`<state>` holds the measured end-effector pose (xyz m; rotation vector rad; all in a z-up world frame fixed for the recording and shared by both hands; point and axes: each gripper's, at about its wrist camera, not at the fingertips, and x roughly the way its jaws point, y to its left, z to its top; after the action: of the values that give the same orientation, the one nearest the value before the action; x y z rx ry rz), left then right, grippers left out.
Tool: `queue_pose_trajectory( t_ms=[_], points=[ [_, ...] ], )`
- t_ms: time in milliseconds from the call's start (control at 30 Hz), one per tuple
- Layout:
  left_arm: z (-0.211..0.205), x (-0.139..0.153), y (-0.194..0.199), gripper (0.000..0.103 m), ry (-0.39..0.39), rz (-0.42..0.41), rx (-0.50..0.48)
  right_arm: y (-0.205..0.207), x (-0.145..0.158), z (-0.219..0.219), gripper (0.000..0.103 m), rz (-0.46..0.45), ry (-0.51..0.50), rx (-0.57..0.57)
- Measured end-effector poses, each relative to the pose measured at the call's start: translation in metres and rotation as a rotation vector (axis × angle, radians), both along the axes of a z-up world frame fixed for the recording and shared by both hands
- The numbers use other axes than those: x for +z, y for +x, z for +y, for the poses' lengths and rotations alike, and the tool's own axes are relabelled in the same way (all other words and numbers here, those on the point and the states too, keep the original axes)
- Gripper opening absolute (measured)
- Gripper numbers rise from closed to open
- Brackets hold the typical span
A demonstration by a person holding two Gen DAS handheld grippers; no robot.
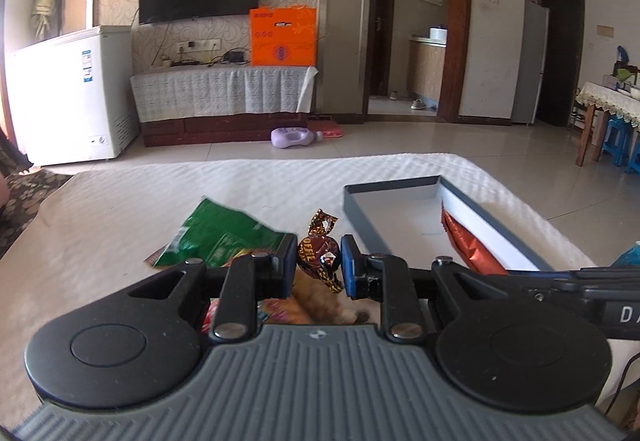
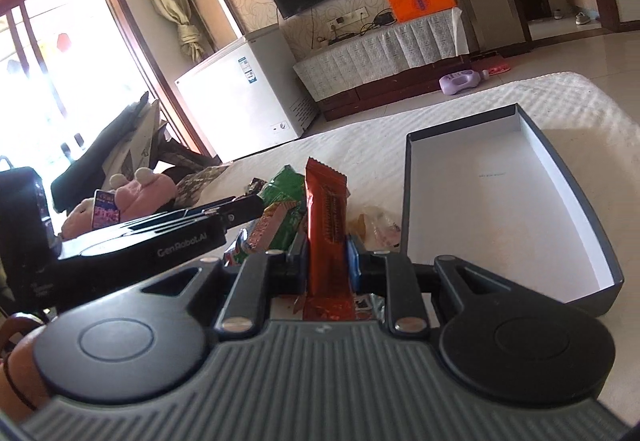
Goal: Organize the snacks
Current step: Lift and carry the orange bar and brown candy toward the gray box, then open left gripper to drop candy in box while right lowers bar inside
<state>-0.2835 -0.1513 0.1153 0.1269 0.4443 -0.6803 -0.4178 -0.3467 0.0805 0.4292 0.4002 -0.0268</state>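
Carrying: I have a snack in each tool above the white-covered desk (image 1: 120, 201), both headed, as I judge it, for the grey box (image 2: 412, 201).
Left tool (image 1: 319, 261): clamped on a brown wrapped candy (image 1: 318, 255), held by its round middle with the twisted ends sticking out above and below.
Right tool (image 2: 326, 261): clamped on an orange-red snack bar (image 2: 326, 209), standing upright with most of its length above the pads.
Box: open and near the desk's edge, its white floor bare in my right view.
Slip risk: the candy's glossy foil could squirt out of the narrow pinch.
Tip risk: the tall bar could pivot and catch the box wall on the way in.
Crowding risk: my tools are close together, so I could knock one against the other or into the green packet (image 1: 216, 237) and the pile below.
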Motion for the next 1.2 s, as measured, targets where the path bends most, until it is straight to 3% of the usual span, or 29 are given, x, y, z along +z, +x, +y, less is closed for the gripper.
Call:
queue_pose_trajectory(
  t_ms=[233,800,1200],
  points=[
    [-0.045,-0.001,0.000,0.027,0.005,-0.002,-0.066,0.007,0.003,-0.023,0.024,0.011,-0.008,-0.071],
    [-0.131,-0.034,0.021,0.027,0.038,0.057,-0.148,0.008,-0.014,-0.076,0.024,0.072,-0.007,-0.174],
    [-0.183,-0.070,0.054,0.027,0.077,0.146,-0.144,0.032,-0.033,-0.086,0.024,0.205,-0.115,-0.195]
  ],
)
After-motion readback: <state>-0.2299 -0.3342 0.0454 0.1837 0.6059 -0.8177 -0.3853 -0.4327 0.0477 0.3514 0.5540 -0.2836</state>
